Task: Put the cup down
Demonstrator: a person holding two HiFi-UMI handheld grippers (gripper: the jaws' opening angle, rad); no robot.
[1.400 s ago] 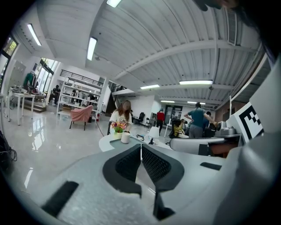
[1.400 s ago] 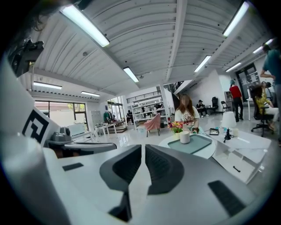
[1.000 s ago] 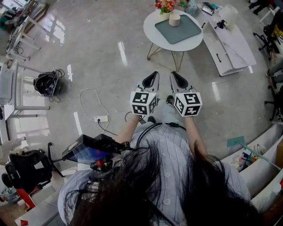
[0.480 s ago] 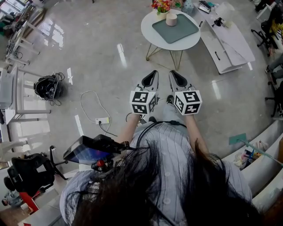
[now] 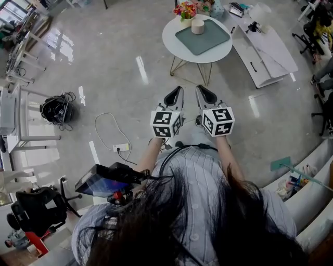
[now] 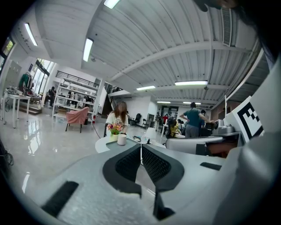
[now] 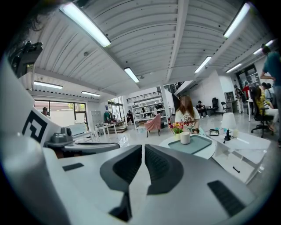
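Note:
A white cup (image 5: pixel 197 27) stands upright on a green tray (image 5: pixel 208 39) on a round white table (image 5: pixel 177 47), beside a pot of flowers (image 5: pixel 186 10). No gripper touches it. My left gripper (image 5: pixel 179 89) and right gripper (image 5: pixel 200 88) are held side by side over the floor, well short of the table. Both are shut with nothing between the jaws. In the left gripper view the closed left gripper (image 6: pixel 141 147) points toward the cup (image 6: pixel 121 139). In the right gripper view the closed right gripper (image 7: pixel 143 147) sits left of the cup (image 7: pixel 185 137) and the tray (image 7: pixel 195 145).
A long white bench (image 5: pixel 265 49) with a lamp (image 5: pixel 258 13) stands right of the round table. A cable with a power strip (image 5: pixel 120 147) and a black bag (image 5: pixel 54 101) lie on the floor to the left. A person (image 7: pixel 188 115) sits behind the table.
The round table with the cup sits slightly further left in the head view. Both grippers stay side by side and shut.

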